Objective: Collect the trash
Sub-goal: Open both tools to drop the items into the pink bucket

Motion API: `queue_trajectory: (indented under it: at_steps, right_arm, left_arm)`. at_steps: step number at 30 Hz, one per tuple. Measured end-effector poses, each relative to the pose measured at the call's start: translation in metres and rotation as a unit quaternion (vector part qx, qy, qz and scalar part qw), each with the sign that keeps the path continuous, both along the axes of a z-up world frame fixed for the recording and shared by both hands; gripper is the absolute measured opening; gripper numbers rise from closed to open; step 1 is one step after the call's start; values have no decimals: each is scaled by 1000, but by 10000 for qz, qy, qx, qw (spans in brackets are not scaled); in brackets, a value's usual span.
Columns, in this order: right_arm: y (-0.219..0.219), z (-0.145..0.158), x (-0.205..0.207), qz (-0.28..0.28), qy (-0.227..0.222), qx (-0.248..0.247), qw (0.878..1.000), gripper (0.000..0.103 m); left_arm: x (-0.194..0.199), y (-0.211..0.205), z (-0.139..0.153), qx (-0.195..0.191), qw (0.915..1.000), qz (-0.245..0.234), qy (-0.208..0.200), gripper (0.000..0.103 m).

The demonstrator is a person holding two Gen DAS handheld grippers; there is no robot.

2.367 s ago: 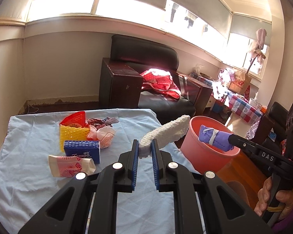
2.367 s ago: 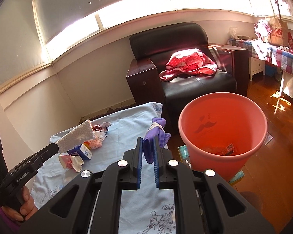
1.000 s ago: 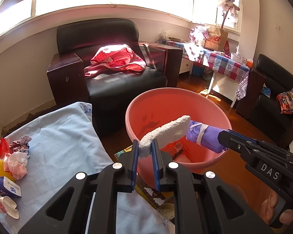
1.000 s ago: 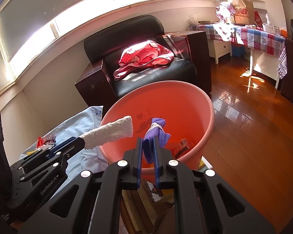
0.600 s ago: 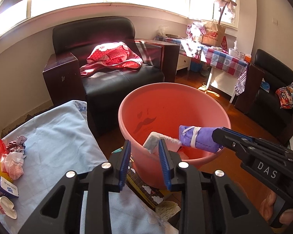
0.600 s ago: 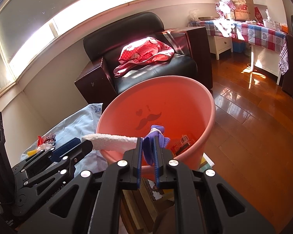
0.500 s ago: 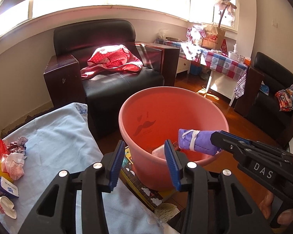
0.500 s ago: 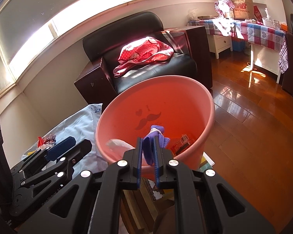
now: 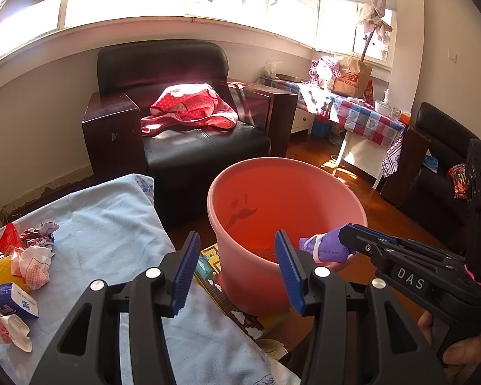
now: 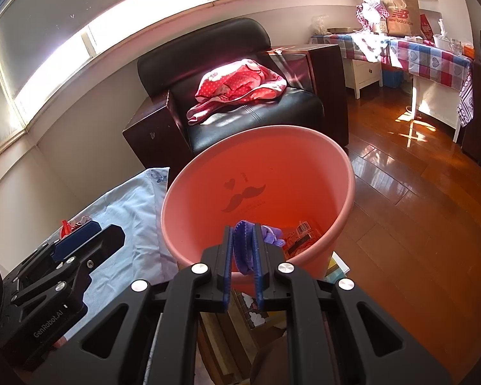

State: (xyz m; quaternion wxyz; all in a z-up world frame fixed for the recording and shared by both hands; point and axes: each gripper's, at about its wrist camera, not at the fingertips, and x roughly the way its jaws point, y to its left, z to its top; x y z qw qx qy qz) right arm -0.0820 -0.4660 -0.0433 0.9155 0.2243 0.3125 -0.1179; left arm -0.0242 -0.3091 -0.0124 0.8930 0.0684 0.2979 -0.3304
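My left gripper (image 9: 237,272) has just been opening, and nothing sits between its jaws. Ahead of it the pink bucket (image 9: 304,173) gapes, its mouth free except where my right gripper (image 10: 243,258), clamped on a purple bundle (image 10: 242,250), reaches over the near rim. Left of the bucket, the blue sheet (image 9: 112,224) lies bare near its edge; wrappers (image 9: 29,256) crowd the far left. The black armchair (image 9: 176,122) blocks passage behind.
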Motion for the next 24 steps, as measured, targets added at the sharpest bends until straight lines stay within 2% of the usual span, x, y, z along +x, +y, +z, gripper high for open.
queue_trajectory:
  at_steps: [13,15,24]
  right_arm:
    - [16,7,2,93,-37,-269,9996,13]
    - [21,11,0,132,-100,-356,9992,13]
    - [58,26,0,605,-327,-387,9969,13]
  left_arm:
    - [-12,43,16,-275,9994,192,-55,48]
    - [-13,52,19,-329,9991,275,-61,60]
    - [-24,97,24,-450,9972,578,-161,61]
